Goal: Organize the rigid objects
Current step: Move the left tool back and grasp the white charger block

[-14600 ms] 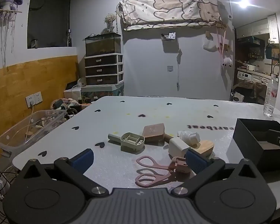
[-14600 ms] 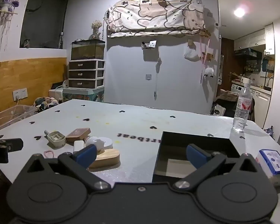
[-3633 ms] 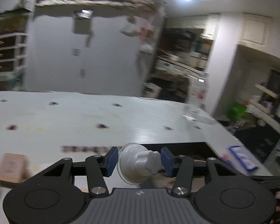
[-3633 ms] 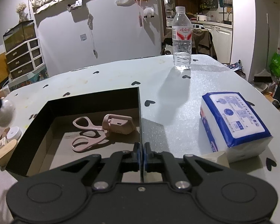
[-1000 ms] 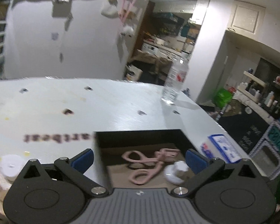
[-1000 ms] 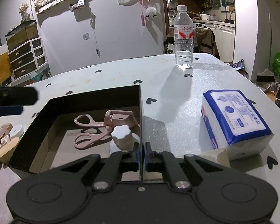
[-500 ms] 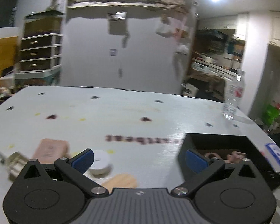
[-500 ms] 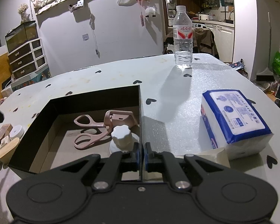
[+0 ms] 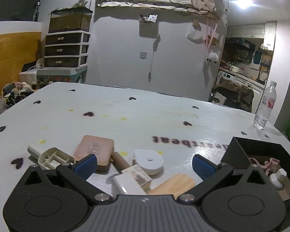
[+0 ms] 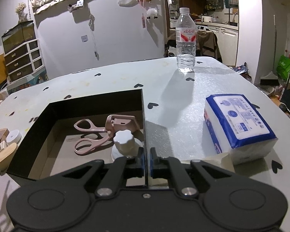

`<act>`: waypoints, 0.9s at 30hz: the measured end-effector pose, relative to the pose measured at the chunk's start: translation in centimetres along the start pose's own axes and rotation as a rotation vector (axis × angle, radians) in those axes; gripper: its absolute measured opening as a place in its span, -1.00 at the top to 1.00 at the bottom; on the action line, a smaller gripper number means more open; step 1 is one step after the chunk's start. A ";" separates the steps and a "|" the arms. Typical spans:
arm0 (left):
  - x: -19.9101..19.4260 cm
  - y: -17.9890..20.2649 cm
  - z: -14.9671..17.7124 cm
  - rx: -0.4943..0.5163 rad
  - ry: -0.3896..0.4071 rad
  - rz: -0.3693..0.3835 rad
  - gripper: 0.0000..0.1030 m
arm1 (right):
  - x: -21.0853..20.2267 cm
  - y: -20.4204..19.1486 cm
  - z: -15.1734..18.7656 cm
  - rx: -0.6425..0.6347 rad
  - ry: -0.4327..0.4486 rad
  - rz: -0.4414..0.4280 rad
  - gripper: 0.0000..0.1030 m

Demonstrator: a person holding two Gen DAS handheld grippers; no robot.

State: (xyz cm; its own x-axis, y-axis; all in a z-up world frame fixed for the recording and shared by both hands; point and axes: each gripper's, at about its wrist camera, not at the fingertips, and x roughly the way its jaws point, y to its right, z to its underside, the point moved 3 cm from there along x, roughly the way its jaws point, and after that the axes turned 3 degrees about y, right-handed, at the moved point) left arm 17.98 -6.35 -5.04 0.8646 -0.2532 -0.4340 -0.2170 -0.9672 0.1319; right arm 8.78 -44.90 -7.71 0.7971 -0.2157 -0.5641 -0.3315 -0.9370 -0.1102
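The left gripper [image 9: 144, 162] stands with its blue-padded jaws wide apart and nothing between them, above a cluster of small items on the white, heart-printed table [image 9: 145, 116]. Just beyond the pads lie a round white tape measure [image 9: 147, 161], a white charger block [image 9: 129, 183] with a small printed box on it, and a light wooden piece [image 9: 174, 184] nearer the camera. To the left sit a flat pink case [image 9: 95, 150], a brown cylinder [image 9: 120, 161] touching its right edge, and a beige plastic frame with a handle [image 9: 53, 157].

The right gripper [image 10: 147, 159] is closed on the thin right wall of the black box [image 10: 94, 101], the wall pinched between its pads. Inside the box lie pink scissors [image 10: 90, 135] with their pink holder [image 10: 123, 123] at the far right, and a white knob on a round base [image 10: 123, 141] stands near the gripped wall. In the left wrist view the box is at the far right of the table, well apart from the cluster.

Right of the box rests a blue-and-white tissue pack [image 10: 237, 125]; a clear water bottle [image 10: 185, 40] stands upright at the far edge.
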 end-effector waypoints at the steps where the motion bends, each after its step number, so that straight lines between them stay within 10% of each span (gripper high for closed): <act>1: -0.1 -0.3 0.1 0.005 0.003 0.008 -1.00 | 0.0 -0.1 0.0 0.000 -0.001 0.001 0.89; 27: 1.8 -4.0 2.1 0.152 -0.106 0.309 -0.44 | 0.6 -1.0 -0.1 -0.042 -0.074 0.069 0.89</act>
State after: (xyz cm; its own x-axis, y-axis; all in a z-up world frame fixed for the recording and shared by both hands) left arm 19.47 -3.00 -8.27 0.6975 -0.5269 -0.4857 -0.5327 -0.8346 0.1404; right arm 9.61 -44.07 -7.83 0.7328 -0.2610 -0.6284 -0.3622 -0.9314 -0.0355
